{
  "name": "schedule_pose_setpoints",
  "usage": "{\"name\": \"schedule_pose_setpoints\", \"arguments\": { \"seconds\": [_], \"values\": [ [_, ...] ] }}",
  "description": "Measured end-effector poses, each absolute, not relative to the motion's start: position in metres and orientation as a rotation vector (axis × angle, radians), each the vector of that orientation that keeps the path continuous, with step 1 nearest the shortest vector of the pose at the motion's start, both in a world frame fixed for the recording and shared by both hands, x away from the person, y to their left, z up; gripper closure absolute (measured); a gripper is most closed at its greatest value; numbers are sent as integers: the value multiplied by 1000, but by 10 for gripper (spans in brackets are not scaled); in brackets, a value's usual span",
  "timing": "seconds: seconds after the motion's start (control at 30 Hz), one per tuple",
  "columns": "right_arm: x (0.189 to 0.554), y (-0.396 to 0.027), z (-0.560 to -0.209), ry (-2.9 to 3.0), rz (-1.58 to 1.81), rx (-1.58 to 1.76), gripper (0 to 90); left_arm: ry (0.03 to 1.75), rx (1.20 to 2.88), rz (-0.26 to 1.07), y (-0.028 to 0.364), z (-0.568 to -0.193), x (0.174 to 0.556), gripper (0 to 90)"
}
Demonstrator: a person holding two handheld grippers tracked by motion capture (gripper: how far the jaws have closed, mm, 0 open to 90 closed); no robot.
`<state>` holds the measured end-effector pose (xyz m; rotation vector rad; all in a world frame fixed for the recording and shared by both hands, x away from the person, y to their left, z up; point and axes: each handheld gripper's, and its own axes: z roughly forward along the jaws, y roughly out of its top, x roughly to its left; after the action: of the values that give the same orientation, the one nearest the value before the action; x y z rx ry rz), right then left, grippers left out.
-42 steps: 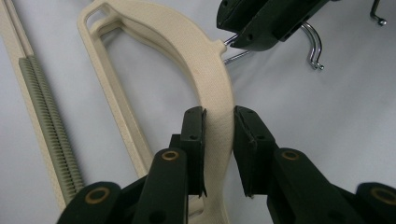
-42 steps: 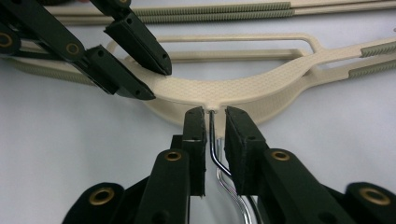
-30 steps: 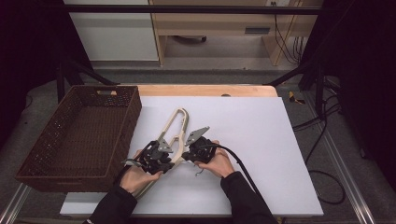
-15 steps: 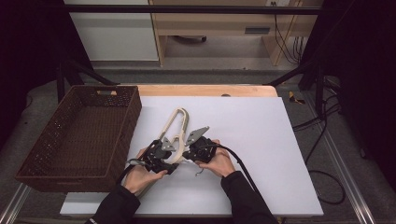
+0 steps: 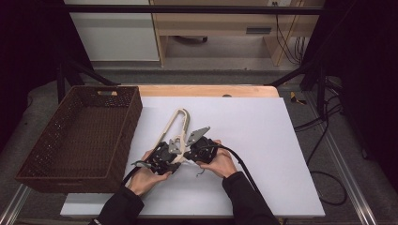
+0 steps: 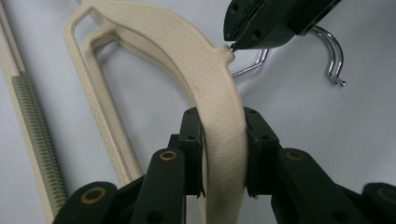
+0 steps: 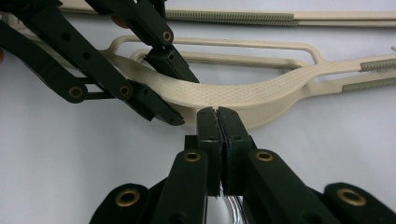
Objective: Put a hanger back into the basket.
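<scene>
Two big items first: white table (image 5: 263, 140), with a brown wicker basket (image 5: 80, 136) on its left edge. Cream plastic coat hanger (image 5: 177, 124) lies flat near table centre, just right of the basket. Left gripper (image 6: 223, 154) is clamped on the hanger's curved shoulder, having just been closing, pads pressing both sides of the band. Right gripper (image 7: 218, 119) has its jaws together, pinched on the hanger's metal hook (image 6: 334, 56) at its neck; chrome wire shows between them.
</scene>
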<state>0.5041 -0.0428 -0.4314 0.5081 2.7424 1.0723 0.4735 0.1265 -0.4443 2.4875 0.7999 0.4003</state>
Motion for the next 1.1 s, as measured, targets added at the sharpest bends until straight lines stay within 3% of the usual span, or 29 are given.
{"name": "schedule_pose_setpoints", "arguments": {
  "seconds": [0.1, 0.23, 0.57, 0.7, 0.77, 1.1],
  "values": [
    [503, -42, -432, 2723, 1083, 521, 876, 807, 2485, 413, 127, -443, 472, 726],
    [501, -49, -420, 2651, 1192, 534, 744, 810, 2488, 419, 129, -443, 472, 729],
    [484, -111, -376, 2368, 1429, 697, 561, 829, 2449, 478, 140, -421, 465, 743],
    [475, -131, -378, 2312, 1395, 778, 456, 843, 2430, 506, 145, -414, 463, 755],
    [472, -141, -382, 2289, 1396, 823, 417, 861, 2433, 585, 150, -408, 461, 765],
    [455, -175, -395, 2207, 1455, 961, 227, 946, 2365, 627, 173, -395, 465, 801]
  ]
}}
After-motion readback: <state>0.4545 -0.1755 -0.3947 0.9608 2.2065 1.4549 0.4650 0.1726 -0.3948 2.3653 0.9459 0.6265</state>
